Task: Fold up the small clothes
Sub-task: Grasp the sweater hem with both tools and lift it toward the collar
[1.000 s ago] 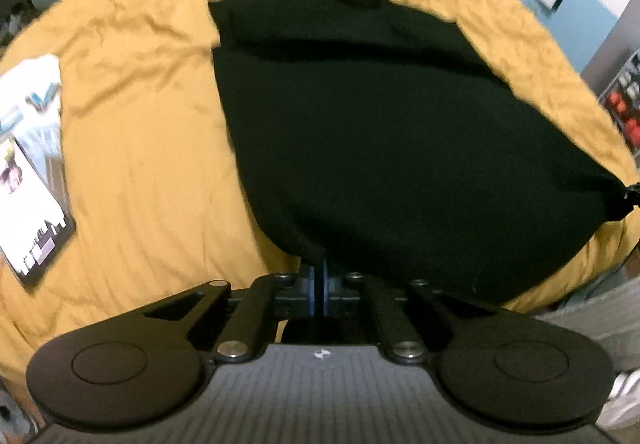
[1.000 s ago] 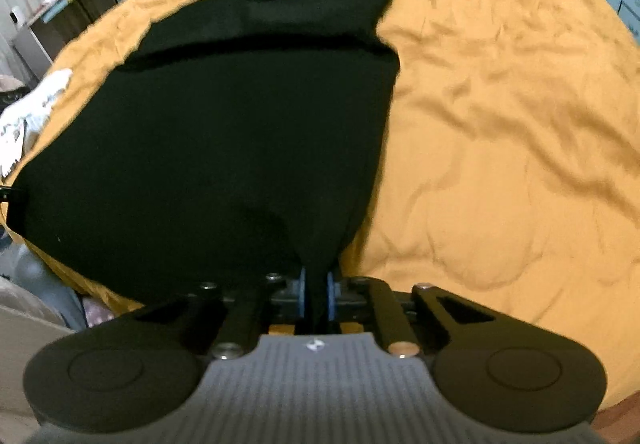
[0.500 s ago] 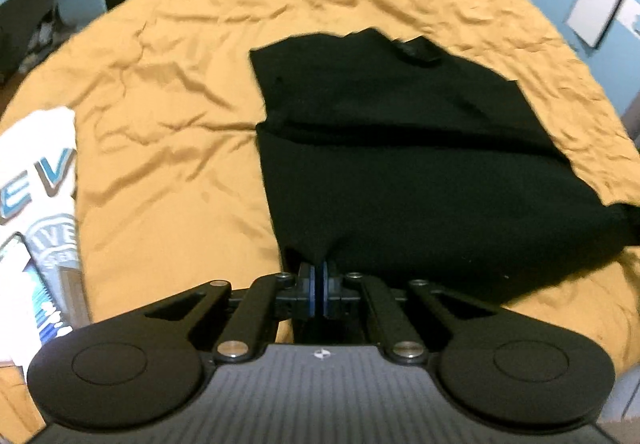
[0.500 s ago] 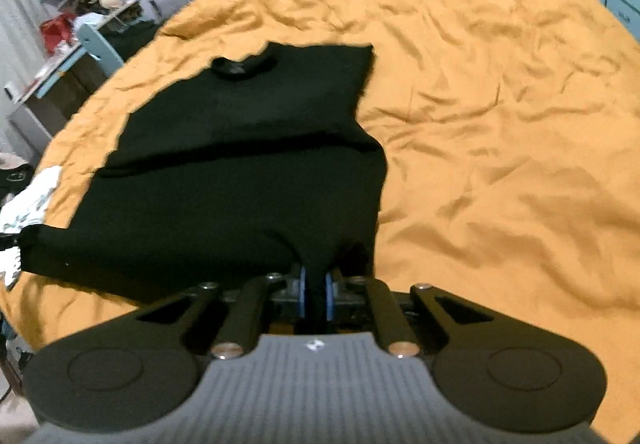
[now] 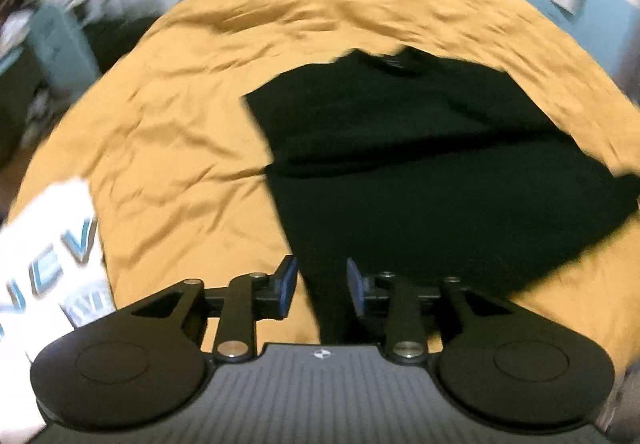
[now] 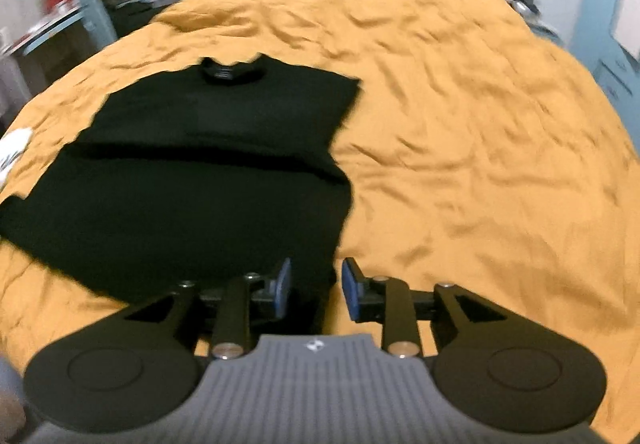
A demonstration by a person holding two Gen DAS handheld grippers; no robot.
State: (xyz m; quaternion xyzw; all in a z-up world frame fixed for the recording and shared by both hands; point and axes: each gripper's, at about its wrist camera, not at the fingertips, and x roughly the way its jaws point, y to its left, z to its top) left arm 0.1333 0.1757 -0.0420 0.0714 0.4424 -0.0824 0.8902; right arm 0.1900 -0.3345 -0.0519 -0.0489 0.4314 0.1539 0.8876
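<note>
From the left wrist view, our left gripper (image 5: 322, 292) has its jaws apart, and a strip of the black shirt (image 5: 420, 164) runs down between them, untouched by the blue pads (image 5: 289, 286) as far as we can tell. The shirt lies flat on the orange bedspread (image 5: 168, 140), collar far, hem near, with a crosswise ridge midway up where cloth overlaps. A white printed garment (image 5: 52, 260) sits at the near left.

From the right wrist view, our right gripper (image 6: 314, 292) is likewise spread wide, holding nothing; the shirt's (image 6: 192, 184) near right corner lies between the jaws. The collar (image 6: 232, 70) is at the far end, and the same ridge crosses the body. The bedspread (image 6: 480, 164) stretches bare to the right.

We judge the shirt is laid out and perhaps one crosswise fold is in. The lengthwise folds remain to be made, and the white garment appears unfolded.
</note>
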